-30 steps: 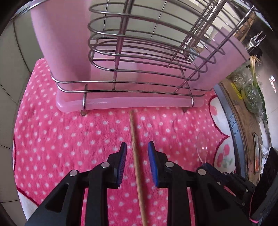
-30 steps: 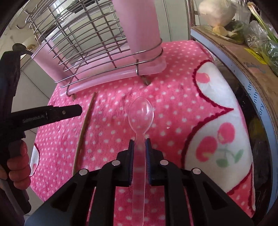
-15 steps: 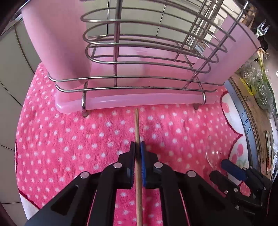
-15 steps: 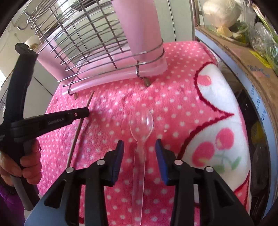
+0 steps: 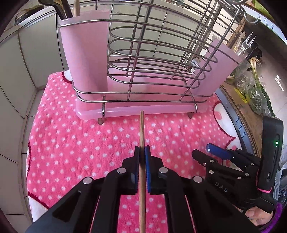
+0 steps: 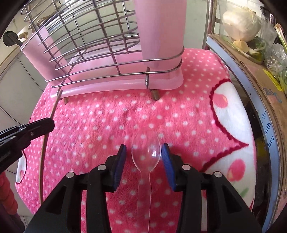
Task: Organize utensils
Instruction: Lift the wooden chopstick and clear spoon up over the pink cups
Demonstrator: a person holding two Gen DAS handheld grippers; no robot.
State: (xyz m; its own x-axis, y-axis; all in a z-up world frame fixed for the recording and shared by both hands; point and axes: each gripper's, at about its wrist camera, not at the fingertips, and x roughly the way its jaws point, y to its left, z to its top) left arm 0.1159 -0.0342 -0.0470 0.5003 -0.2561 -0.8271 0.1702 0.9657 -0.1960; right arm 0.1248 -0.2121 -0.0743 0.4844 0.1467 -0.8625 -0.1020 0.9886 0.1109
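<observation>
My left gripper (image 5: 142,152) is shut on a wooden chopstick (image 5: 141,129) that points at the base of the pink wire utensil rack (image 5: 143,71). The chopstick also shows in the right wrist view (image 6: 43,148), held by the left gripper's fingers (image 6: 34,128). My right gripper (image 6: 143,152) is open, its pads on either side of a clear plastic spoon (image 6: 146,152) lying on the pink dotted towel (image 6: 107,125). The right gripper also shows in the left wrist view (image 5: 213,152). The rack stands behind in the right wrist view (image 6: 107,53).
A cardboard box with bagged greens (image 5: 251,89) stands to the right of the towel; it also shows in the right wrist view (image 6: 260,59). Utensil handles (image 5: 66,9) stick out of the rack's left pink holder. A clear fork (image 5: 245,44) stands at its right end. Tiled wall lies left.
My left gripper closed on the chopstick and has risen with it. My right gripper opened, let go of the clear spoon and drew back a little.
</observation>
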